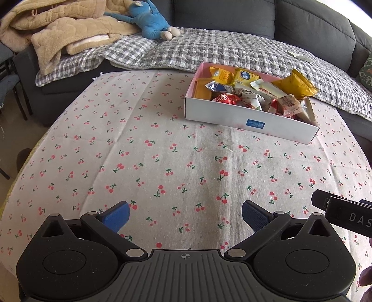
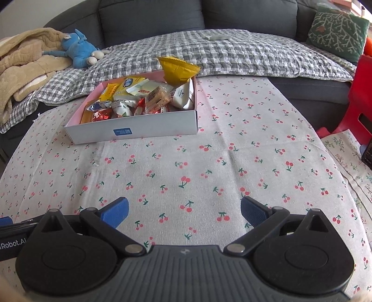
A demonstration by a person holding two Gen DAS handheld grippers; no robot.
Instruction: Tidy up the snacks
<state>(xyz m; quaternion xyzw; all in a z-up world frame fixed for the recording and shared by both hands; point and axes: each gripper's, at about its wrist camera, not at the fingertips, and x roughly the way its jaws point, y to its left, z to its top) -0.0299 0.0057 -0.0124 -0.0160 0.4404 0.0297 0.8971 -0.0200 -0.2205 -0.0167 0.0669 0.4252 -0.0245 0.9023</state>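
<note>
A white cardboard box (image 1: 232, 116) (image 2: 151, 127) with a pink inside stands on the cherry-print tablecloth (image 1: 162, 162) (image 2: 209, 162), filled with several wrapped snacks. A yellow packet (image 1: 295, 84) (image 2: 176, 69) sticks up at its far right corner. My left gripper (image 1: 185, 215) is open and empty, low over the cloth well short of the box. My right gripper (image 2: 184, 210) is also open and empty, near the table's front edge, with the box ahead to its left. Part of the right gripper's black body (image 1: 344, 213) shows at the right edge of the left wrist view.
A grey sofa with a checked quilt (image 1: 220, 51) (image 2: 232, 53) runs behind the table. On it lie a beige blanket (image 1: 58, 30), a blue plush toy (image 1: 151, 21) (image 2: 79, 51) and a green cushion (image 2: 337, 30). A red plastic chair (image 2: 358, 97) stands at the right.
</note>
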